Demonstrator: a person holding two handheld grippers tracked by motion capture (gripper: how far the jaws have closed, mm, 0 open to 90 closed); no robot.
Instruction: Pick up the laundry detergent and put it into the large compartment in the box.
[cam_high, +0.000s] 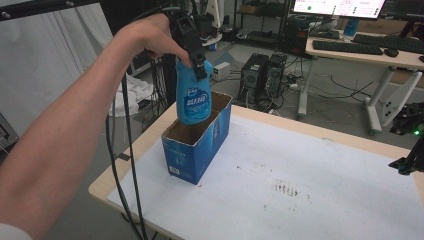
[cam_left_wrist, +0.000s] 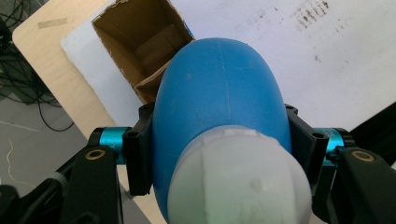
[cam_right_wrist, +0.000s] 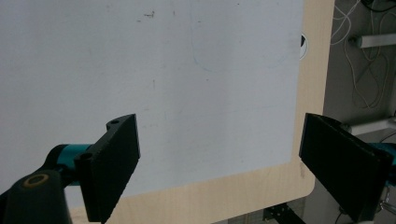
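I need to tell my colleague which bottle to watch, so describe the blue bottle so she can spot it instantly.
Find the white mat on the table, then the open blue cardboard box near its left edge. The blue bottle hangs upright over its opening, held at the neck by the left claw, with a white cap and white lettering.

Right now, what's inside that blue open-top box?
In the left gripper view the box shows bare brown cardboard walls and folded bottom flaps, nothing loose. The blue bottle held in the left claw covers its near end.

The blue bottle's base is hidden inside the open blue carton at 9 o'clock on the table; label print too small to read.
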